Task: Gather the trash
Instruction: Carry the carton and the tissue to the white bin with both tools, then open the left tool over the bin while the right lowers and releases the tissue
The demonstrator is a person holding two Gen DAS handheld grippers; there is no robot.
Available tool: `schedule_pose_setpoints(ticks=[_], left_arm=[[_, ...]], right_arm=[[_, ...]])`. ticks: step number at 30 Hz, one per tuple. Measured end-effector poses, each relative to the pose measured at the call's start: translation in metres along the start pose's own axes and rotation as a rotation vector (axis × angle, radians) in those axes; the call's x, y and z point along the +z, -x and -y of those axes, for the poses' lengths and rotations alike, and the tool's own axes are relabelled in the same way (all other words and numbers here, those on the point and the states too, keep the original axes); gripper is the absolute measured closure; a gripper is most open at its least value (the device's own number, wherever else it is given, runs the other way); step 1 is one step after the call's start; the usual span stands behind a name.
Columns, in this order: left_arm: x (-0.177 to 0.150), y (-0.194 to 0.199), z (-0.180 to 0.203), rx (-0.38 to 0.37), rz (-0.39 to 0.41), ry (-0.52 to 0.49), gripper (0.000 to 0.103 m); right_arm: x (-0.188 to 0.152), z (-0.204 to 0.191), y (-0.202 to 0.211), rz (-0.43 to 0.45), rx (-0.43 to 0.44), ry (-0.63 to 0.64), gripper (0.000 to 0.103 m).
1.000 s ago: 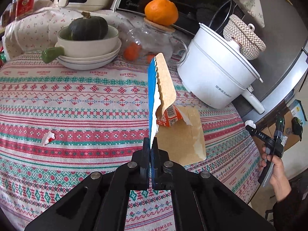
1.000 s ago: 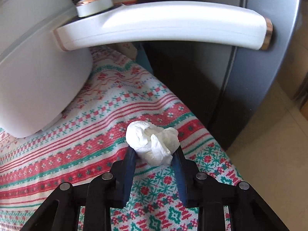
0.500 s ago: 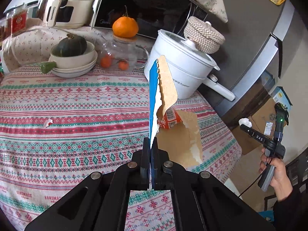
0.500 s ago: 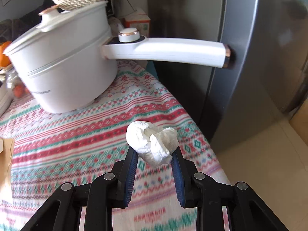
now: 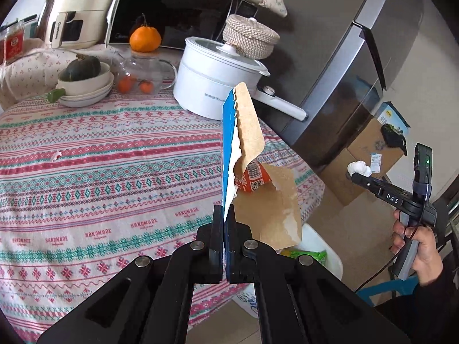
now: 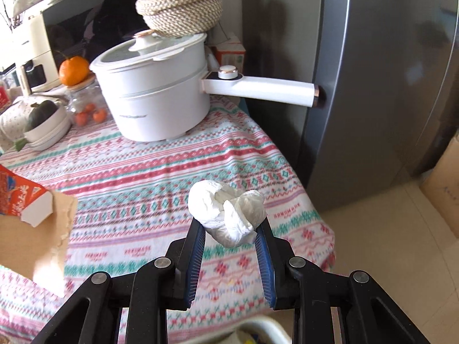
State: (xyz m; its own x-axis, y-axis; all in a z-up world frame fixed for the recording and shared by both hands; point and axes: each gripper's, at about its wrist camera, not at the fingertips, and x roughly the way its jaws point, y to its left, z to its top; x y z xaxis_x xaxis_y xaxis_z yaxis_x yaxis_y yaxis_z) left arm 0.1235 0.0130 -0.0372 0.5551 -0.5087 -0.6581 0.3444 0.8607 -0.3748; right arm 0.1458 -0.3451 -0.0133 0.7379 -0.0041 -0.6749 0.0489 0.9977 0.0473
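Note:
My left gripper is shut on a torn cardboard box, blue outside and brown inside, with an orange-red printed part; I hold it in the air off the table's right edge. The same box shows at the left of the right wrist view. My right gripper is shut on a crumpled white tissue and holds it above the table's edge; it also appears in the left wrist view. A white bin with green wrapping inside stands below on the floor; its rim shows in the right wrist view. A small white scrap lies on the tablecloth.
A white electric pot with a long handle and woven lid stands at the back right. Bowls with a squash, a glass jar with an orange and a microwave sit behind. A grey fridge and cardboard boxes stand right.
Both grippers have pulled back and risen from the table toward its right edge, each keeping its load. The bin has come into view below.

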Motion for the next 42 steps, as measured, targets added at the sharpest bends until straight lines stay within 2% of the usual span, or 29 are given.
schedule_pose_setpoints(ticks=[9,14,18,27,37,40,41,42], left_arm=[[-0.031,-0.010,0.049,-0.087,-0.058,-0.104,0.103],[-0.053,-0.019,0.093,-0.133,-0.091,-0.227,0.103],[-0.072,-0.030,0.122,-0.130,-0.110,-0.326,0.103],[-0.100,-0.079,0.161,-0.062,-0.156,-0.506,0.103],[-0.113,-0.118,0.179,-0.040,-0.204,-0.566,0.101],[-0.109,-0.121,0.177,-0.037,-0.238,-0.534,0.094],[-0.108,-0.120,0.176,-0.032,-0.239,-0.522,0.083],[-0.107,-0.118,0.175,-0.024,-0.236,-0.510,0.062]], right_arm=[[-0.047,-0.014,0.048,-0.027,0.043,0.040,0.072],[-0.075,-0.006,0.060,-0.062,0.078,-0.019,0.072],[-0.093,0.011,0.064,-0.133,0.094,-0.110,0.072],[-0.127,0.050,0.072,-0.188,0.059,-0.192,0.071],[-0.146,0.073,0.068,-0.244,0.016,-0.227,0.071],[-0.149,0.075,0.068,-0.255,0.012,-0.229,0.071],[-0.150,0.075,0.067,-0.259,0.011,-0.228,0.071],[-0.150,0.075,0.066,-0.263,0.010,-0.226,0.071]])
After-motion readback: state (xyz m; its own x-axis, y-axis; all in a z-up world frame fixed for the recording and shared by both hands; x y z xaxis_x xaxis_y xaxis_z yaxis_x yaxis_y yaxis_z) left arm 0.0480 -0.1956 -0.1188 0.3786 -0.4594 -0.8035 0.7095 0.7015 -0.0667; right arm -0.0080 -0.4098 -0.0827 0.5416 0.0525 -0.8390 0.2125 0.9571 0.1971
